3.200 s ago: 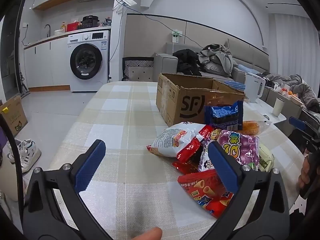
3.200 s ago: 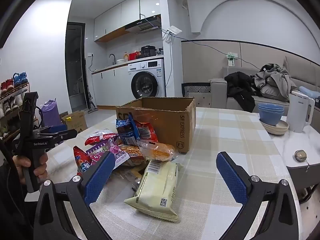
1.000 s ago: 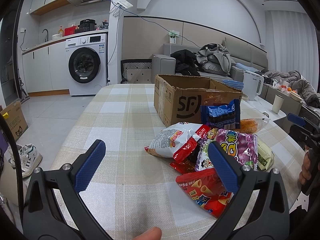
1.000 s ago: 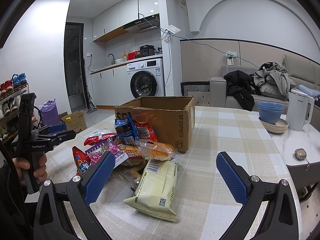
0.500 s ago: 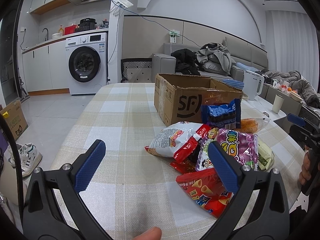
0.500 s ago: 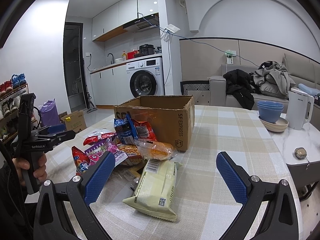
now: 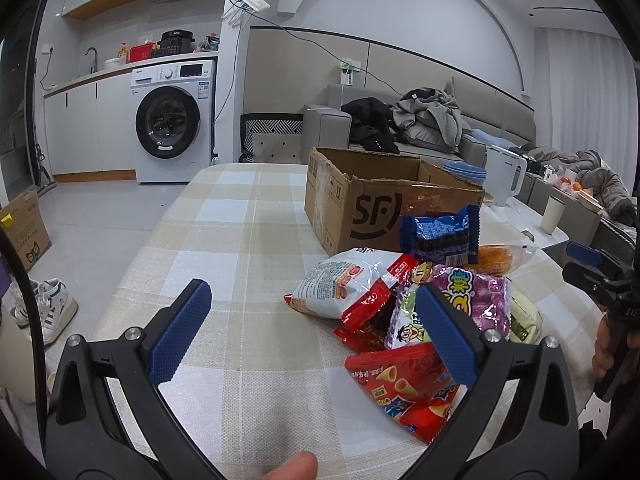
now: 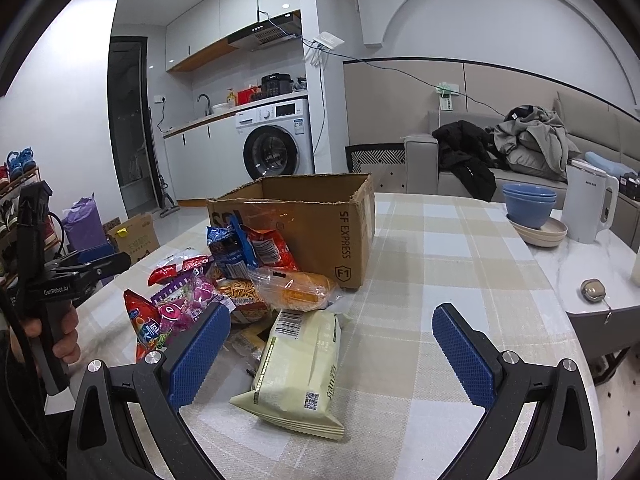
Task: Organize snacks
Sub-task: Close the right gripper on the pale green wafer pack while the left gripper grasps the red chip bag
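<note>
We find almost nothing changed over 3 seconds: both views have only drifted slightly. The left gripper (image 7: pixel 312 336) and right gripper (image 8: pixel 332 356) stay wide open, holding nothing. The snack pile (image 8: pixel 248 284) lies untouched on the table (image 7: pixel 248 216) against the cardboard box (image 8: pixel 320 220); sorting has not begun.

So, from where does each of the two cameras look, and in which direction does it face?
Left wrist: on the left gripper, low above the table's left side, facing the snack pile and cardboard box; a fingertip shows below.
Right wrist: on the right gripper, facing the pale yellow packet and the box; a hand shows at left.
Shared: box, snacks, each other's gripper.
</note>
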Tool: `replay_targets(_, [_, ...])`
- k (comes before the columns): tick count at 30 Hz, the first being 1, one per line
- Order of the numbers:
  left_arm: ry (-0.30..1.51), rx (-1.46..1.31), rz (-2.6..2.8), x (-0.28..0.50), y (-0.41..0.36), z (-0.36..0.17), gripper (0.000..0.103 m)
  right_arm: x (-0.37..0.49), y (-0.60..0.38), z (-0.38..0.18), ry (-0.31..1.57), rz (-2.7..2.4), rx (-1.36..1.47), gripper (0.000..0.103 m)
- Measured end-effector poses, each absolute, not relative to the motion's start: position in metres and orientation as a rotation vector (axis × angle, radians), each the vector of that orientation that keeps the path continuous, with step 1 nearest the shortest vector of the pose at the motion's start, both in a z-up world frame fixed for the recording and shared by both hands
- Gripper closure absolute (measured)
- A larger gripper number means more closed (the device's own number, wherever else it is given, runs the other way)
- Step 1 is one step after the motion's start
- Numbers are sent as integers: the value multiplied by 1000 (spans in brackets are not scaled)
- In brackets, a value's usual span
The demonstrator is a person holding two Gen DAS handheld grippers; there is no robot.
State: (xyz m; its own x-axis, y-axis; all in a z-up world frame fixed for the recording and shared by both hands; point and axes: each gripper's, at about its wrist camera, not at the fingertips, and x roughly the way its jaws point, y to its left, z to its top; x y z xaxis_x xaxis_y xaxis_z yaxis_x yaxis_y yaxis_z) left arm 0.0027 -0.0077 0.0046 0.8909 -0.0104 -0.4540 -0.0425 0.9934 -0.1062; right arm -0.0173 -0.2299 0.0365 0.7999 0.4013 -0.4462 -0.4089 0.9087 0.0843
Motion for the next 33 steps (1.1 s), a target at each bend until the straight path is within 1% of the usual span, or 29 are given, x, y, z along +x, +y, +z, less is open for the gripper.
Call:
replay_targets(5, [514,-98,14,11,-11,3,1,-12,-219,36,511,413,-47,0])
replay_targets(11, [568,-76,7,20,-19,-5,1,0,-208,30,618,407,-64,0])
replay_targets(17, [587,-93,-6,28,-20,-8,1,13,-202,23,708,424,-41,0])
replay_targets(27, [623,-65,-55,29,-35,-3,1,28,-197,-4,846,435,-17,1])
replay_targets(33, [643,-27,-77,26,-43,-9,1,39,-200,-17,892,447,36,11])
